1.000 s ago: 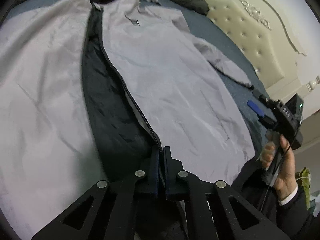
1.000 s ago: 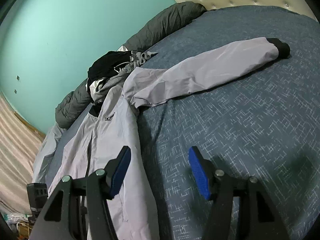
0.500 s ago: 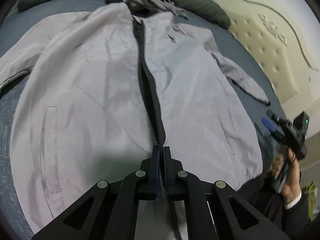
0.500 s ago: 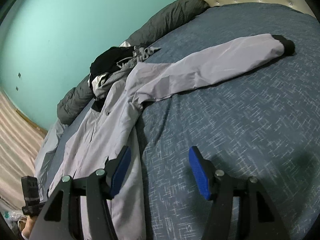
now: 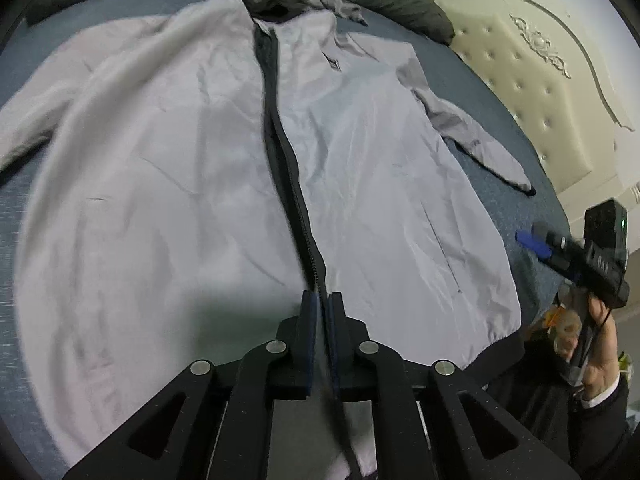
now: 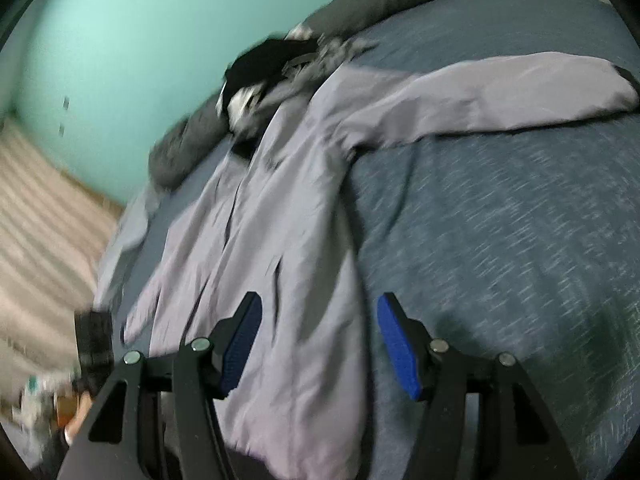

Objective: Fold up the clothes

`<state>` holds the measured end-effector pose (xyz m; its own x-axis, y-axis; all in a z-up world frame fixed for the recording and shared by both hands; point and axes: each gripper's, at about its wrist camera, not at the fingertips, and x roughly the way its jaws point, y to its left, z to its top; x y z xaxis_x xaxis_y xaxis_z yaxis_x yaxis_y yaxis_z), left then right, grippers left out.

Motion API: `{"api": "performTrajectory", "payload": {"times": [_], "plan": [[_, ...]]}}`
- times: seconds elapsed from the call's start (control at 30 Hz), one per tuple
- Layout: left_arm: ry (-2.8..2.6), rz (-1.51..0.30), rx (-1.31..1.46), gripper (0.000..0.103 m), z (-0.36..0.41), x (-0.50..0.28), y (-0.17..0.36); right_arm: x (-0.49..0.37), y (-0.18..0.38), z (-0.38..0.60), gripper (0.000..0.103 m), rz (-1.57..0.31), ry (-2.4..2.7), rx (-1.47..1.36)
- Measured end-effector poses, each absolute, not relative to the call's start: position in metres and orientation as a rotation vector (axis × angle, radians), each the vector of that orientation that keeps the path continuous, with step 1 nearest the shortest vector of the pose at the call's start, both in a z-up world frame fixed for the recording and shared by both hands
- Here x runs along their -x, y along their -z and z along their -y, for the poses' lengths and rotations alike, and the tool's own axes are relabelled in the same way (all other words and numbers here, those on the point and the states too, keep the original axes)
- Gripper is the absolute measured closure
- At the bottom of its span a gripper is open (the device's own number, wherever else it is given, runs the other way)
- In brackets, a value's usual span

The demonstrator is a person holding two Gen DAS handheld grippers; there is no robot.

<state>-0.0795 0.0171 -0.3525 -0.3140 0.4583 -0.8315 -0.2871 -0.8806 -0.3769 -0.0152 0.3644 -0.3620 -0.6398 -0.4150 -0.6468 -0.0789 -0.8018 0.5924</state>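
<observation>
Spread front-up on the blue bedspread [image 6: 500, 240], the grey windbreaker jacket [image 5: 168, 184] looks light, limp and slippery, so the left gripper [image 5: 322, 304], pinched onto its zipper edge at the hem, suits it, while the right gripper [image 6: 318, 344] hovers wide open, empty.

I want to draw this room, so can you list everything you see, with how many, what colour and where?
jacket: one, light grey with a black zip, spread flat on the bed
bed: one, blue cover, under the jacket
pillow: one, dark grey, past the collar
clothes: a small pile, black and white, by the collar
headboard: one, cream, tufted, on the right
wall: turquoise, behind the bed
left gripper: jaws shut on the zip edge near the hem
right gripper: blue pads, jaws open over the jacket's side
</observation>
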Motion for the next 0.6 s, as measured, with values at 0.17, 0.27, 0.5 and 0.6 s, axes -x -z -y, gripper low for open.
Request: {"api": "performTrajectory", "payload": {"times": [0.17, 0.27, 0.5, 0.6], "plan": [[-2.280, 0.207, 1.491, 0.065, 0.016, 0.072, 0.336, 0.012, 0.366, -0.339, 0.042, 0.795, 2.387, -1.380], [-2.330, 0.196, 1.520, 0.065, 0.045, 0.066, 0.330, 0.013, 0.372, -0.332, 0.042, 0.757, 2.343, -1.483], [-2.411, 0.217, 1.578, 0.064, 0.106, 0.049, 0.328, 0.013, 0.394, -0.325, 0.080, 0.654, 2.280, -1.678], [-2.430, 0.219, 1.589, 0.064, 0.118, 0.043, 0.330, 0.009, 0.391, -0.324, 0.095, 0.608, 2.286, -1.683]]}}
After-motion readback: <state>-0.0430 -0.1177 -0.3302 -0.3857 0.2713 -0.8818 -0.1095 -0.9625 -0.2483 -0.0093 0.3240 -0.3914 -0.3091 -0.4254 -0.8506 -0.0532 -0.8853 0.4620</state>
